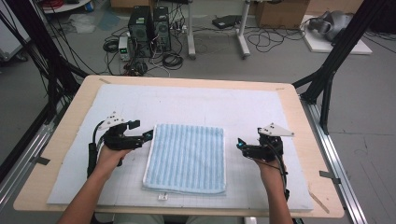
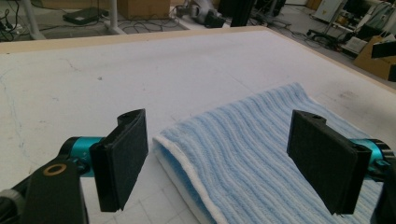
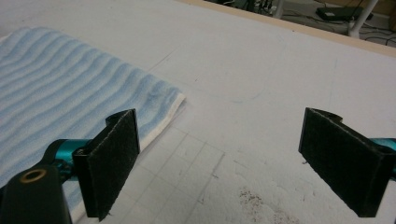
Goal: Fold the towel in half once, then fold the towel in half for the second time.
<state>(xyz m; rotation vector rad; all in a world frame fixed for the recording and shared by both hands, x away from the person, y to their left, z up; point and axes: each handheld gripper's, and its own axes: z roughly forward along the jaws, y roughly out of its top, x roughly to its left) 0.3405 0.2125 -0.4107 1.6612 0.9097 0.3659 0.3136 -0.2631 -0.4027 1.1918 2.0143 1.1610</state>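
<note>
Grey floor at the back, strewn with cables and two computer towers [image 1: 148, 29], and in front of it the wooden table [image 1: 299, 107] under a white mat [image 1: 187, 100]. From the high view, a folded blue-striped towel [image 1: 186, 157] lies flat in the middle of the mat, near the front edge. Left claw [image 1: 148, 135] sits right at the towel's far-left corner, tips just about on its edge. Right claw [image 1: 240, 143] hovers just beside the towel's right edge, a small gap between them. Both are held in the person's hands, forearms coming up from below.

Over to the left gripper view: left claw [image 2: 233, 158] wide open, nothing in it, and the towel [image 2: 261, 144] corner lies right between the two black pads [image 2: 123, 156], its white-trimmed folded edge pointing toward the camera.

Now the right gripper view: right claw [image 3: 229, 163] also spread wide and empty. Towel [image 3: 70, 98] corner lies at the left, partly behind the left pad [image 3: 112, 161]; between the pads there is bare gridded mat [image 3: 243, 93].
</note>
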